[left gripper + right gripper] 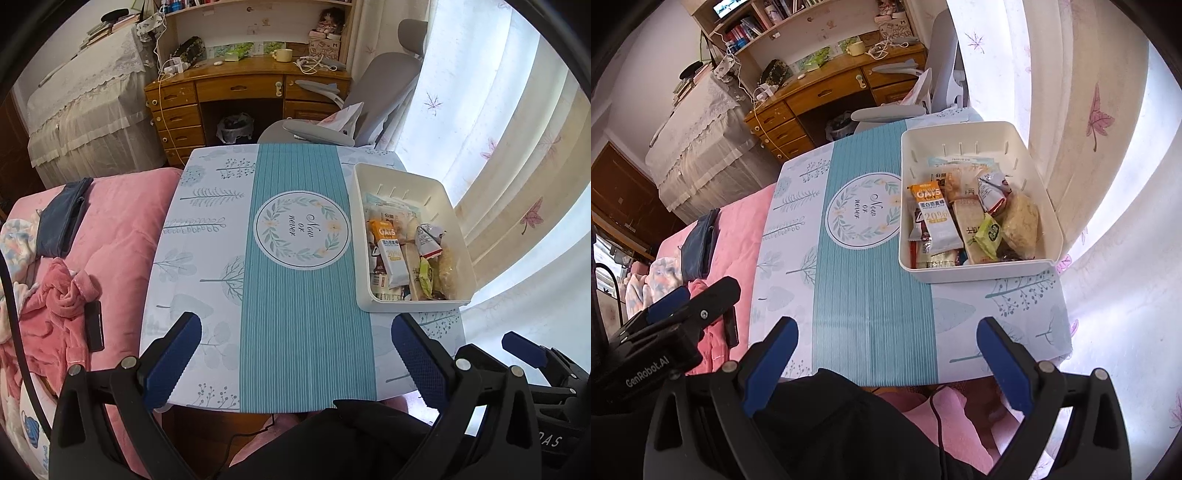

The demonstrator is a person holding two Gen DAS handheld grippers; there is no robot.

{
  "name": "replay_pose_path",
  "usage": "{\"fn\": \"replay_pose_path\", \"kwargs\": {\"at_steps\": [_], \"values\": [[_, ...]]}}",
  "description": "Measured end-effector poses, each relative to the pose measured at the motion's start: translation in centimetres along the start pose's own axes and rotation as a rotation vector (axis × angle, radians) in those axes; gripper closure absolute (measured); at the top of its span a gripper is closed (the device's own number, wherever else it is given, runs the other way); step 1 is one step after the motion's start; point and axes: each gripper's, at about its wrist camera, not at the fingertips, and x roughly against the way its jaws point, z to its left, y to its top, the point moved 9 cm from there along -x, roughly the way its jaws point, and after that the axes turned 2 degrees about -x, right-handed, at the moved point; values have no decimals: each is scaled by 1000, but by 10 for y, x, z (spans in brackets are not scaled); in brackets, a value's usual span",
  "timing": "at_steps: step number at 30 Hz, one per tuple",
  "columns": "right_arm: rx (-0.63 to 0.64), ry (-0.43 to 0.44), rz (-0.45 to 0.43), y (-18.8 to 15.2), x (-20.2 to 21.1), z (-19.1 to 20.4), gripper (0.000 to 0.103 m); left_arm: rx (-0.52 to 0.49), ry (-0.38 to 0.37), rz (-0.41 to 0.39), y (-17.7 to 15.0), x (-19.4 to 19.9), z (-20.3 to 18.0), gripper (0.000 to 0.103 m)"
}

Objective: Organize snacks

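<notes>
A white plastic bin [373, 306] [971, 275] stands on the right side of the small table [207, 236] [871, 306]. It holds several wrapped snacks, among them an orange-and-white oats bar [388, 251] [934, 214], a green packet [989, 236] and a pale noodle block [1021, 225]. My left gripper [295, 350] is open and empty, held above the table's near edge. My right gripper [886, 354] is open and empty too, near the front edge, short of the bin. Each gripper shows at the edge of the other's view.
The table carries a blue-and-white cloth with a round "Now or never" emblem [302, 229]. A pink bed [110, 229] with a dark pouch [62, 218] lies left. A grey chair [369, 96] and a wooden desk [240, 85] stand behind. Curtains [498, 147] hang right.
</notes>
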Motion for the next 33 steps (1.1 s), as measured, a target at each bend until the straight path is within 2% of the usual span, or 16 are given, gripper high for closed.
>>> {"fn": "replay_pose_path", "kwargs": {"at_steps": [33], "values": [[25,24,38,0,-8,0,5,31,3,40,-10,-6,1,1]]}}
